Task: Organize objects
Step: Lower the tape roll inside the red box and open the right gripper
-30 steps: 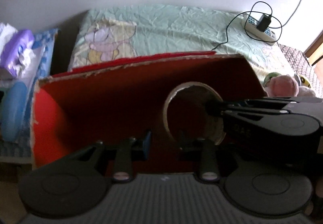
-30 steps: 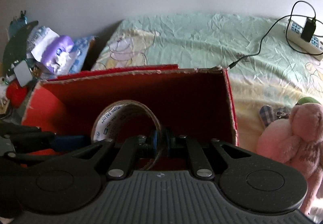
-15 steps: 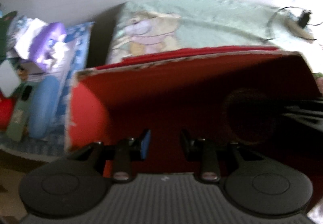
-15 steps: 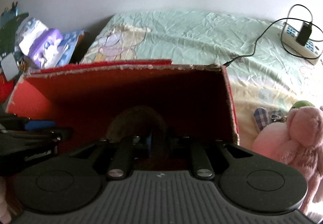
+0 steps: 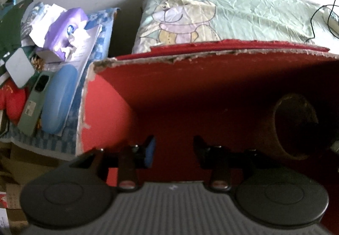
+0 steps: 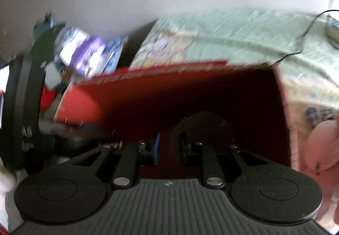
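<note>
A red cardboard box (image 5: 131,90) stands open in front of both grippers; it also shows in the right wrist view (image 6: 89,107). A roll of tape (image 5: 294,126) stands on edge inside the box at the right; in the blurred right wrist view the roll (image 6: 203,122) sits just past my fingers. My left gripper (image 5: 172,148) is open and empty at the box's near side. My right gripper (image 6: 168,148) is open, its jaws apart and off the roll.
A bed with a pale green bear-print sheet (image 5: 233,16) lies behind the box. Left of it a cluttered shelf holds a blue case (image 5: 58,99), a green phone (image 5: 35,101) and a purple tissue pack (image 5: 67,29). A pink plush toy (image 6: 322,146) lies right of the box.
My right gripper has opened and let go of the tape roll, which now rests in the box. My left gripper has swung left, so the shelf clutter shows more.
</note>
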Available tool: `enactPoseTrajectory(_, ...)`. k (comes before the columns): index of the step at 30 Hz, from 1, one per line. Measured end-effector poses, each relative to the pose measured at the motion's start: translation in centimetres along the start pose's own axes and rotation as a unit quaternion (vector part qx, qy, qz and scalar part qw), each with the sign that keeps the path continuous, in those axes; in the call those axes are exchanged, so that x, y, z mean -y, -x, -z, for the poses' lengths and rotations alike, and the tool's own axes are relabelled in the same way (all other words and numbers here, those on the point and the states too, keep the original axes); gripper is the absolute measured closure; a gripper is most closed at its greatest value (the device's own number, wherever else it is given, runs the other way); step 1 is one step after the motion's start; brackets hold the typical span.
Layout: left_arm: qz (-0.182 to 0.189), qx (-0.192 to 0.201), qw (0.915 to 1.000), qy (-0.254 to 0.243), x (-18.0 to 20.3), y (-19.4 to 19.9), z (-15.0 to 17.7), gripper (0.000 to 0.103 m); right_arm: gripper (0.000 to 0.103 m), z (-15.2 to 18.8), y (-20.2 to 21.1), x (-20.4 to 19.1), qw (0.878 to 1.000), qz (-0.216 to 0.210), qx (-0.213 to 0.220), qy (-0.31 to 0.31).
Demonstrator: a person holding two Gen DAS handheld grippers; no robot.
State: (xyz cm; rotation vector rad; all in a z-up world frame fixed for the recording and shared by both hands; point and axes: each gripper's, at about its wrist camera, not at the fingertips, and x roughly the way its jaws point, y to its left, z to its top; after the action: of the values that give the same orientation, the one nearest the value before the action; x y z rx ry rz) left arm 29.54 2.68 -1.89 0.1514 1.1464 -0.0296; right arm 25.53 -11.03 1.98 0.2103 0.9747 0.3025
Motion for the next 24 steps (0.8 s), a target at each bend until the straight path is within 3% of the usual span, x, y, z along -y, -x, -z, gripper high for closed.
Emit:
enactPoseTrajectory(4,-0.005,0.000,1.0000,-0.001,0.2,0.0,0.1,0.057,0.085,0.7,-1.7,-1.1,0.999,-0.013,-0.051,0.014)
enactPoseTrajectory(9,-0.016,-0.003,0.9998,-0.009,0.4,-0.2,0.0,0.057,0.086,0.6,-3.4,-0.8,0.998,0.007,-0.066,0.000)
enactPoseTrajectory(13,-0.021,-0.003,0.9997,-0.014,0.5,-0.2,0.0,0.057,0.080,0.3,-3.4,0.4,0.998,0.031,-0.052,-0.037)
enactPoseTrajectory(16,-0.024,-0.006,0.9995,-0.019,0.6,-0.3,0.1,0.055,0.081,0.7,-3.2,1.5,0.995,0.027,-0.045,-0.081)
enactPoseTrajectory(18,-0.024,-0.006,0.9994,-0.023,0.7,-0.3,0.0,0.055,0.081,1.0,-2.9,1.8,0.993,0.048,-0.026,-0.101)
enactPoseTrajectory(20,-0.026,-0.006,0.9993,-0.026,0.8,-0.3,0.0,0.054,0.081,1.2,-2.4,1.3,0.992,0.072,-0.003,-0.100)
enactPoseTrajectory(24,-0.029,-0.005,0.9991,-0.031,0.9,-0.3,0.1,0.053,0.085,1.3,-2.5,1.2,0.993,0.081,0.000,-0.091)
